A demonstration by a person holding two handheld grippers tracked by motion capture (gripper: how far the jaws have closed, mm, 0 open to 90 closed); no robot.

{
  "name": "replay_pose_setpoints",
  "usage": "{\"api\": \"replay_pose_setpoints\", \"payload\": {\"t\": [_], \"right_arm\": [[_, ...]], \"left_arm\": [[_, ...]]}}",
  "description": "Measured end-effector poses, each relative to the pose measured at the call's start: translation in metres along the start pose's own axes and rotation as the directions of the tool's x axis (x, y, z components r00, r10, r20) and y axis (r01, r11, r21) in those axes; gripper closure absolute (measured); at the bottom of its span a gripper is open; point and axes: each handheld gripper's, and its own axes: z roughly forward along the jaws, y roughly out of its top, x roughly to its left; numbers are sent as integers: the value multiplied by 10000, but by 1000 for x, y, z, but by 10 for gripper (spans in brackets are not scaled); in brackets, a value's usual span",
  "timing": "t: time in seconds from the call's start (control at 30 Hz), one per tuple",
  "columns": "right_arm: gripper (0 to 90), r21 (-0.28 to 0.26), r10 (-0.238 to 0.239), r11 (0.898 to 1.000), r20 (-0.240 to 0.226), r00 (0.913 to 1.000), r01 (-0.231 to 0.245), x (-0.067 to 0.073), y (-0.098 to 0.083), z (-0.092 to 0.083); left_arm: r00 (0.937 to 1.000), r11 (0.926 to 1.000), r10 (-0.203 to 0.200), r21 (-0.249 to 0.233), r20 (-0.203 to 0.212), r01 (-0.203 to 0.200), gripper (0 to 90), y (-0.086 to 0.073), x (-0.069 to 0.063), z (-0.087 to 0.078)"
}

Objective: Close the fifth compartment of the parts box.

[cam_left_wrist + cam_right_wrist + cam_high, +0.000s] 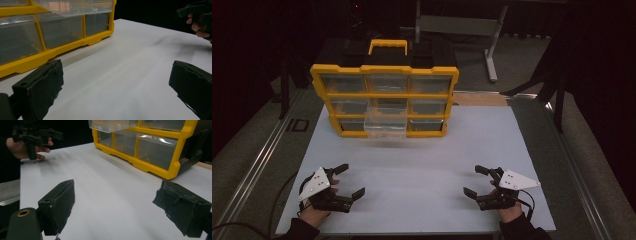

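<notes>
Centrally, yellow organizer (384, 95) with one clear drawer (385, 123) pulled out; both grippers' fingers spread, empty

The high view is taken from above the person's side of the table, facing forward and down; the white table top (422, 165) is seen from far off, with the yellow drawer cabinet (384, 92) at its far end. The left gripper view is taken low, close over the surface, along the left gripper (116, 87); the cabinet (50, 37) is seen ahead to its left, the right gripper (195, 11) far off to its right. The right gripper view is set equally low; the cabinet (147, 147) lies ahead to its right, the left gripper (35, 136) far left. The cabinet and table top are shared by all views.
</notes>
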Motion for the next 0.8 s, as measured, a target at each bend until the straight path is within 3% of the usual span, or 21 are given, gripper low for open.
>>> {"api": "replay_pose_setpoints", "payload": {"t": [0.17, 0.33, 0.6, 0.8], "right_arm": [[131, -3, -105, 9999, 262, 9996, 105, 6, 13, -5], [129, -248, 265, 9994, 339, 9991, -257, 10, 31, -10], [118, -338, 56, 9994, 313, 9995, -46, 17, 67, -10], [110, -456, -405, 9981, 176, 9990, 413, 24, 94, -3]], "left_arm": [[10000, 10000, 12, -40, 69, -11, 0, 1, 0, 0], [10000, 9999, -32, -97, 60, 33, 0, 1, 0, -2], [9999, 9999, -69, -79, 109, 70, 0, 2, 0, -1], [9999, 10000, -56, -45, 138, 57, 0, 1, -1, -1]]}}
